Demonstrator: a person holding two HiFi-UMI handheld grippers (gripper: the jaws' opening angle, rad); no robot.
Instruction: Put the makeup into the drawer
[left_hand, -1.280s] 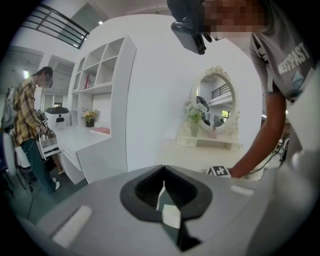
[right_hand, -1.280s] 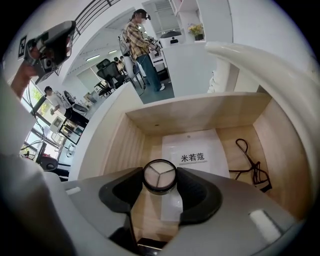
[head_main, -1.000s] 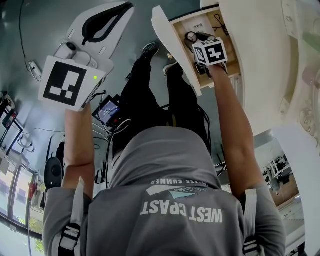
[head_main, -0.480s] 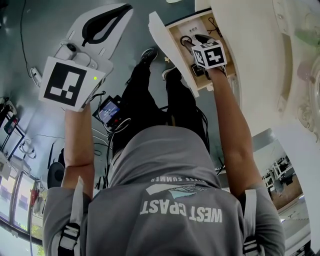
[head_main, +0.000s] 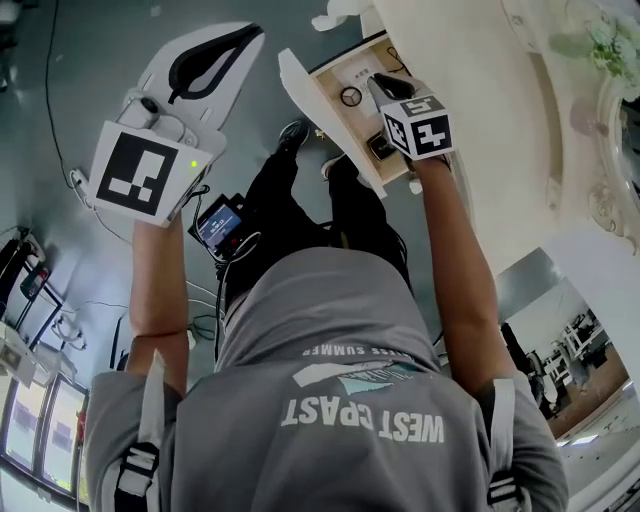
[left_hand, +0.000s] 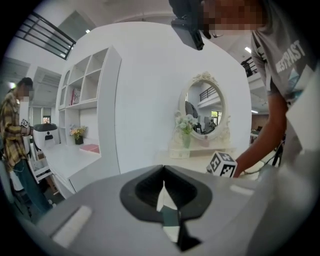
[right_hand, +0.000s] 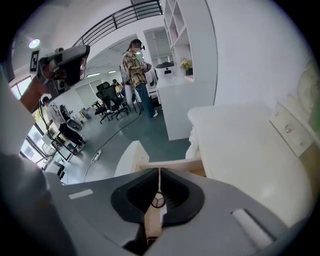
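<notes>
While the left gripper (head_main: 245, 38) hangs over the grey floor (head_main: 90, 60) at the far left, well apart from the furniture, its jaws are pressed together with nothing between them, and the left gripper view bears this out. Right of it the drawer (head_main: 325, 122) stands pulled out, with its white front panel on the side nearest the person's legs. On its wooden bottom lie a small black ring (head_main: 350, 97) and the makeup (head_main: 380, 147), a small dark case just beside the marker cube (head_main: 428, 125) of the right gripper and partly covered by it. So little of the case shows that neither its long axis nor the way it points can be told. The right gripper (head_main: 378, 83) hovers above the drawer, aimed steeply down into it, with its jaws closed on nothing. In the right gripper view only a thin slit is left between them, and through it the ring and a strip of wood can be seen. A second ago this gripper sat lower, down inside the drawer. It has since lifted clear, its jaws have just been closing, and more of the drawer bottom now shows. The left gripper has risen a little as well. Furthest right, the white dresser top (head_main: 480, 90) runs out past the edge of the head view.
</notes>
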